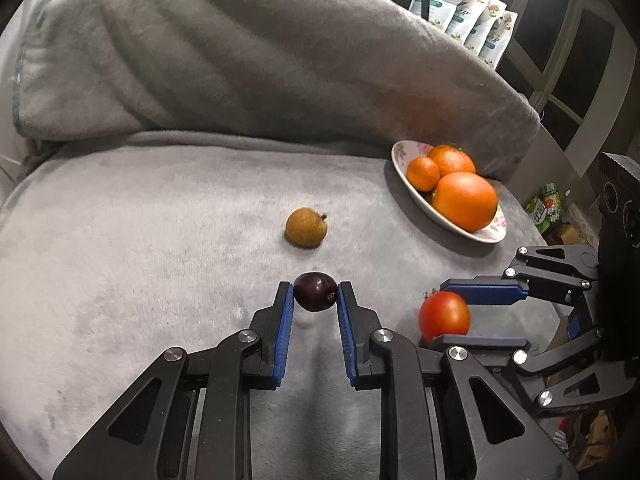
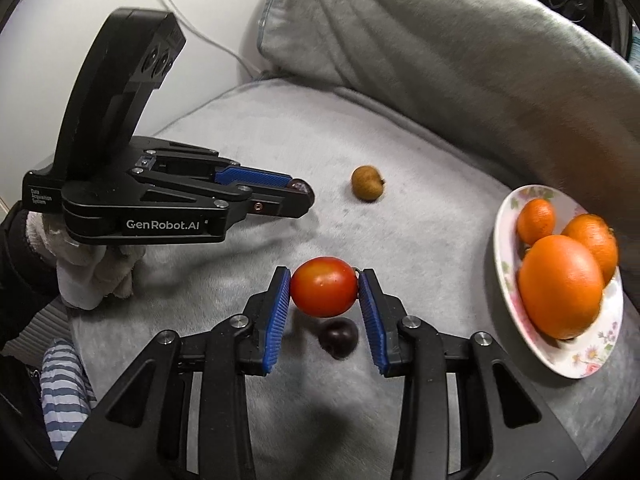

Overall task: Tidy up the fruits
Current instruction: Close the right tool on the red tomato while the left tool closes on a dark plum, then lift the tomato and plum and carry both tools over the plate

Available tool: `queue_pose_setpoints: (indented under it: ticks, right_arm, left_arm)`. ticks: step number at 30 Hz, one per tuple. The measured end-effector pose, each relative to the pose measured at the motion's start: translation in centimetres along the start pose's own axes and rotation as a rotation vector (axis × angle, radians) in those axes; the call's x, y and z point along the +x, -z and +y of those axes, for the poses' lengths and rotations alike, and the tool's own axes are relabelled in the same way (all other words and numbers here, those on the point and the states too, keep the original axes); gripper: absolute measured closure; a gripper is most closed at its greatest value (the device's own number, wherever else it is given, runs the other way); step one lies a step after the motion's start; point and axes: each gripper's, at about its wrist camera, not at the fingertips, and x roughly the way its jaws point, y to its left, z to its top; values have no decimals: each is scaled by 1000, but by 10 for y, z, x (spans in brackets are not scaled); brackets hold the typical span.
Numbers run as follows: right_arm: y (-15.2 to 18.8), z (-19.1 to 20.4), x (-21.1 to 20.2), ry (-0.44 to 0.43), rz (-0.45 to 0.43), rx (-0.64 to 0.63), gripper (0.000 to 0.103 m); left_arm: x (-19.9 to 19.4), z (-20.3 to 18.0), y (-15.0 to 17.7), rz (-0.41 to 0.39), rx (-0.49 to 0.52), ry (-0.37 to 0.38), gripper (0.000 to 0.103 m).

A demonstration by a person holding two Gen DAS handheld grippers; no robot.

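My left gripper [image 1: 315, 294] is shut on a dark purple grape [image 1: 315, 297] and holds it above the grey blanket; it also shows in the right wrist view [image 2: 298, 194]. My right gripper [image 2: 323, 286] is shut on a red tomato [image 2: 323, 287], which also shows in the left wrist view [image 1: 444, 315]. Another dark grape [image 2: 338, 337] lies on the blanket under the tomato. A brown longan [image 1: 306, 227] [image 2: 367, 189] lies loose on the blanket. A floral plate [image 1: 400, 152] [image 2: 508, 216] at the right holds three oranges [image 1: 464, 200] [image 2: 560, 286].
A grey blanket [image 1: 160, 220] covers the seat and the raised backrest [image 1: 240, 52] behind it. Snack bags [image 1: 468, 4] stand behind the backrest at upper right. A white cable [image 2: 208, 36] runs along the wall at the left.
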Motion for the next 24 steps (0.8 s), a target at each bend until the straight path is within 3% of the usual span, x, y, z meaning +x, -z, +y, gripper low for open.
queue_pose_setpoints:
  ticks: [12, 24]
  right_arm:
    - [16, -40, -50, 60, -99, 100, 66]
    - [34, -81, -81, 131, -141, 184, 66]
  left_arm:
    - [-7, -23, -17, -44, 30, 24, 83]
    - [1, -51, -36, -61, 71, 49, 83]
